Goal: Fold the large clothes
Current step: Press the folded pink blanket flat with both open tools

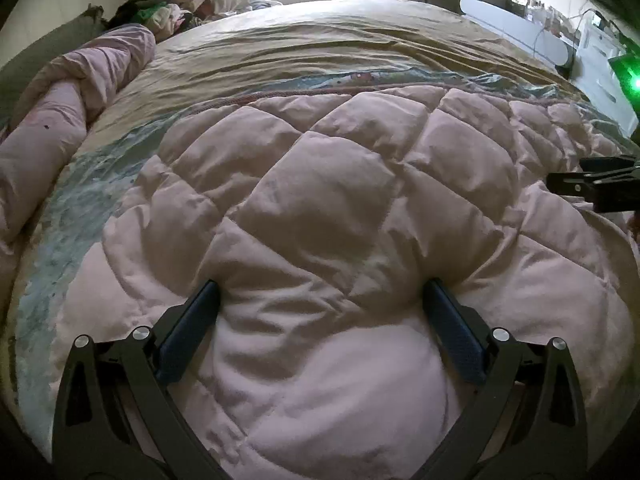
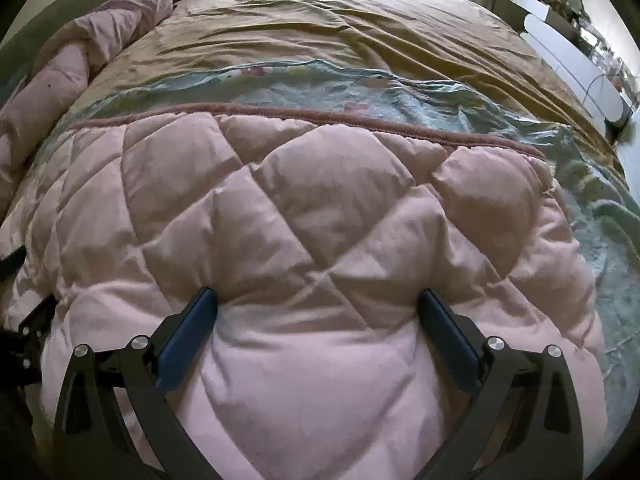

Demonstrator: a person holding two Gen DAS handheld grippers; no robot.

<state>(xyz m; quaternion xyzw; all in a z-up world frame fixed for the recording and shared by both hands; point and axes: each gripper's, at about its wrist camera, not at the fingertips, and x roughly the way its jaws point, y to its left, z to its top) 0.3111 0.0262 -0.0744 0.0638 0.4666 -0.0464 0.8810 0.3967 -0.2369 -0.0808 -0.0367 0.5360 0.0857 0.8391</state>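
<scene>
A large pink quilted garment [image 1: 340, 184] lies spread flat on the bed, with a darker pink ribbed hem [image 2: 304, 114] along its far edge. My left gripper [image 1: 321, 284] points down onto its near part. Its jaws stand wide open, and puffy fabric bulges between the blue pads [image 1: 188, 332] without being pinched. My right gripper [image 2: 317, 291] stands the same way further right on the garment [image 2: 300, 208], wide open with its fingertips resting on the fabric. The right gripper [image 1: 592, 188] shows at the right edge of the left wrist view, and the left gripper [image 2: 28, 340] at the left edge of the right wrist view.
Under the garment lie a pale blue patterned cover [image 1: 72, 216] and a tan sheet [image 1: 320, 48]. A rolled pink duvet [image 1: 60, 100] runs along the bed's left side. Mixed clothes [image 1: 168, 8] are piled at the back left. White furniture [image 1: 520, 28] stands to the right.
</scene>
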